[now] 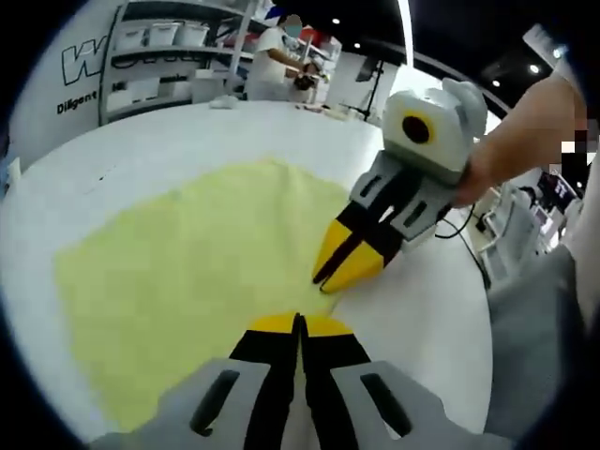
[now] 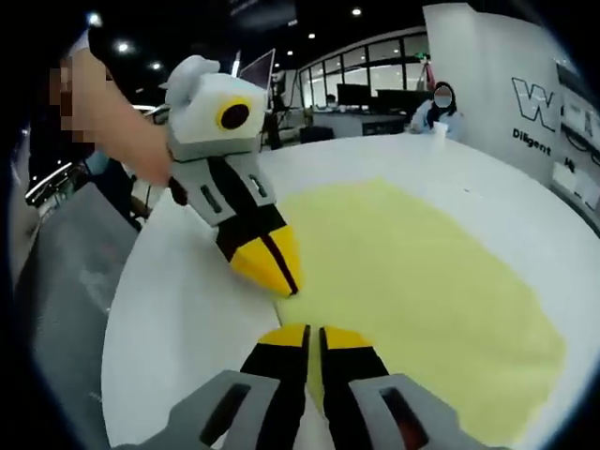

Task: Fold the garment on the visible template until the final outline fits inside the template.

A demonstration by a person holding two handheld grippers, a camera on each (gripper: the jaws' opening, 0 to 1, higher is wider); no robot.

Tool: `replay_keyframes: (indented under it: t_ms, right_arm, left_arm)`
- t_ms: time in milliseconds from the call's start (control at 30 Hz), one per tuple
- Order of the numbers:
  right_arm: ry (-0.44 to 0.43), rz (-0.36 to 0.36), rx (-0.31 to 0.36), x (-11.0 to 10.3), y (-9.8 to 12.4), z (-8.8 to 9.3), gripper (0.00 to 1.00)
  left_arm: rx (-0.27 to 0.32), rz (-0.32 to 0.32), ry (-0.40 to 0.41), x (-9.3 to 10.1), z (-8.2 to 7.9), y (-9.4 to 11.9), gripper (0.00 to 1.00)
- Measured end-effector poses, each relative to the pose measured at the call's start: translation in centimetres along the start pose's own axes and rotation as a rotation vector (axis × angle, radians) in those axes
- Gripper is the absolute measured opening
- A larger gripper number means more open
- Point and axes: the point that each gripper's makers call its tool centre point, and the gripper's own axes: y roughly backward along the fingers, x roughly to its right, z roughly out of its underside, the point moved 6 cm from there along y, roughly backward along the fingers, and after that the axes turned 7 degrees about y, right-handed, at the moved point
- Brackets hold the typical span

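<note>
The yellow garment (image 1: 197, 272) is lying flat mid-frame on the white table (image 1: 422, 319). Its near edge is being pinched by the left gripper (image 1: 300, 323) and right gripper (image 2: 309, 333), jaws together; both corners should be lifted evenly.

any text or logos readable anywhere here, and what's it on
"W": large outlined letter on the white wall panel, cut off in the left gripper view.
"Diligent": small line under it on the same panel, cut off at "Diligen" in the left gripper view.
Nothing readable on the yellow garment, table or either gripper.
</note>
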Motion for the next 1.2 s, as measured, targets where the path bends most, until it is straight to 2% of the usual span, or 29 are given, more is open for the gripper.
replay_keyframes:
  t_ms: [133,167,233,467,500,533,567,633,1200]
  right_arm:
    - [0.004,0.009,-0.005,0.0,0.0,0.1,0.00]
    - [0.005,0.011,-0.006,0.1,0.0,0.2,0.00]
    - [0.039,0.021,-0.011,-0.1,0.1,0.3,0.00]
    - [0.071,0.062,0.006,-0.3,0.6,0.8,0.00]
    - [0.066,0.067,0.008,-0.2,0.8,0.9,0.00]
    - [0.063,0.069,0.008,-0.2,1.0,1.0,0.00]
    - [0.067,0.080,0.005,-0.1,1.3,1.2,0.00]
    - [0.059,0.088,0.006,0.1,1.7,1.6,0.00]
    - [-0.024,0.167,-0.010,1.4,6.1,5.3,0.00]
  left_arm:
    - [-0.026,-0.001,0.009,0.2,0.6,-1.0,0.00]
    - [-0.002,0.006,0.014,0.2,0.5,-1.0,0.00]
    - [-0.005,0.003,0.038,0.1,0.5,-0.9,0.00]
    - [-0.010,-0.004,-0.004,0.3,0.8,-0.7,0.00]
    - [-0.014,-0.002,-0.005,0.3,0.9,-0.7,0.00]
    - [-0.046,-0.002,-0.009,0.4,1.5,-0.7,0.00]
    - [-0.021,-0.005,-0.008,0.3,1.5,-0.2,0.00]
    - [-0.008,-0.009,0.008,0.0,1.5,0.0,0.00]
    - [-0.022,-0.040,0.020,-1.1,2.3,1.8,0.00]
